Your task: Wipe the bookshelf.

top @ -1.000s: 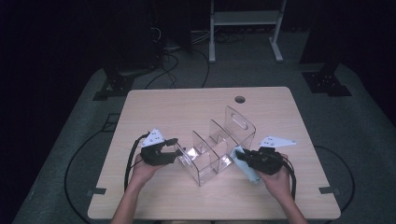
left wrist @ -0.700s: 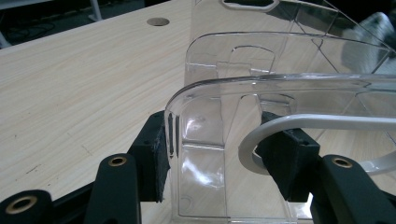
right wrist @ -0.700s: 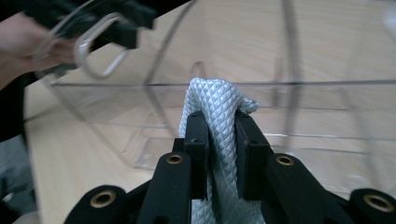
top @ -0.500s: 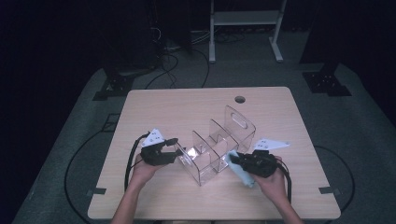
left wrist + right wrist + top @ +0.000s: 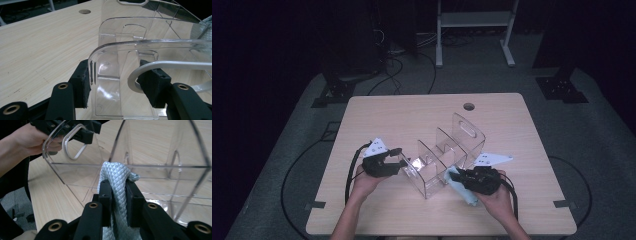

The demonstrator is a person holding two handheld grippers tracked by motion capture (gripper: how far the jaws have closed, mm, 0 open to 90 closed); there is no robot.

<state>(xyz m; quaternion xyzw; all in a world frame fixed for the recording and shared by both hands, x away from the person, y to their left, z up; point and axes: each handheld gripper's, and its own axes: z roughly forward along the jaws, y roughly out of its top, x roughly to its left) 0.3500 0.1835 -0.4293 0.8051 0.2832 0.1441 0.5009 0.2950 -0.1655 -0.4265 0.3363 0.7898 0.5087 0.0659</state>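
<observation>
The left gripper [image 5: 399, 159] pinches the low end wall of the clear organizer [image 5: 447, 155] and steadies it. The right gripper [image 5: 458, 176] is clamped on a pale blue cloth [image 5: 115, 178], whose tip presses the side wall just ahead of the jaws. This looks like the wiping step; next, slide the cloth along that wall.

Right hand-held gripper [image 5: 466, 176] shifted left along the tabletop [image 5: 377, 117], from beside the clear organizer [image 5: 447, 155] to its near right side. Pale blue cloth [image 5: 459, 187] carried with it, now pressed against the organizer's side wall. Grey plate on top swung round with the move.
</observation>
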